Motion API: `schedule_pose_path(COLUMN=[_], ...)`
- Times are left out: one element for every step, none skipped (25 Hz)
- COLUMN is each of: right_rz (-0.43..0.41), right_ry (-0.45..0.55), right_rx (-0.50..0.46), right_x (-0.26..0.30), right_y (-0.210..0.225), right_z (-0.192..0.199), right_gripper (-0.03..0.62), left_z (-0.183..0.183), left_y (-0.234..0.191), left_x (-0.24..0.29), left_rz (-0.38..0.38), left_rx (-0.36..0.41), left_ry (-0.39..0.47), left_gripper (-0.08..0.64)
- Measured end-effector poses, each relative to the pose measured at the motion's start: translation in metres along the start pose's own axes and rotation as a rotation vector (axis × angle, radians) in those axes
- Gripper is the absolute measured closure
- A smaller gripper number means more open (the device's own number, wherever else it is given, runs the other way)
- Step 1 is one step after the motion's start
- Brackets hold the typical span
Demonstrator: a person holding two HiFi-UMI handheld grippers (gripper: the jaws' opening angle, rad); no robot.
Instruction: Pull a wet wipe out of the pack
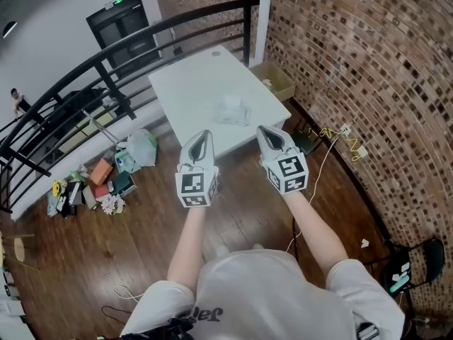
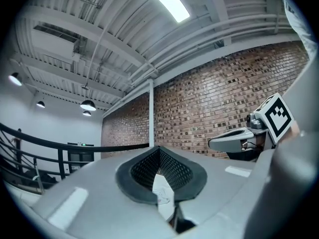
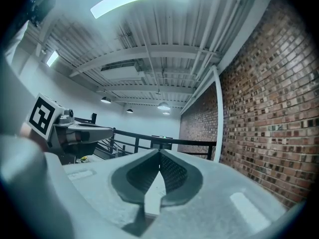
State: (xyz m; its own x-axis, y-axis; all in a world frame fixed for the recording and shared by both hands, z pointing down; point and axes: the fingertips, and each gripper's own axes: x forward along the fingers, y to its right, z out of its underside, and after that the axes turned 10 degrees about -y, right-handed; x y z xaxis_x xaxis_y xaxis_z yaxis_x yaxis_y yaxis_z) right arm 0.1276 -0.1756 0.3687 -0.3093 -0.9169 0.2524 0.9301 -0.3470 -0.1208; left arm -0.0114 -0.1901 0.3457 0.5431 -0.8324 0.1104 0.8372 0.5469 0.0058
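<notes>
The wipe pack (image 1: 231, 110) lies near the bench's (image 1: 185, 83) near edge, well apart from the left gripper (image 1: 204, 136) and right gripper (image 1: 267, 132), both fingers closed on nothing; whether a wipe is out, I can't tell.

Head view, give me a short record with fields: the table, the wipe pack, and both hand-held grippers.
table: white, beside the brick wall
wet wipe pack: lying on the table, nothing touching it
left hand-held gripper: jaws together, empty, apart from the pack
right hand-held gripper: jaws together, empty, apart from the pack
task: not yet begun
</notes>
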Motion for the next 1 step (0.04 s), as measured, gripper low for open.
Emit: schedule_pose_path(right_rz=[0.003], right_ry=[-0.001], right_rx=[0.001], right_x=[0.0009], right_y=[0.0010], right_z=[-0.0002], right_gripper=[0.600], left_z=[0.0003], left_y=[-0.0006], left_x=[0.0017], left_rz=[0.003], left_rx=[0.000], left_ry=[0.000], left_gripper=[0.548])
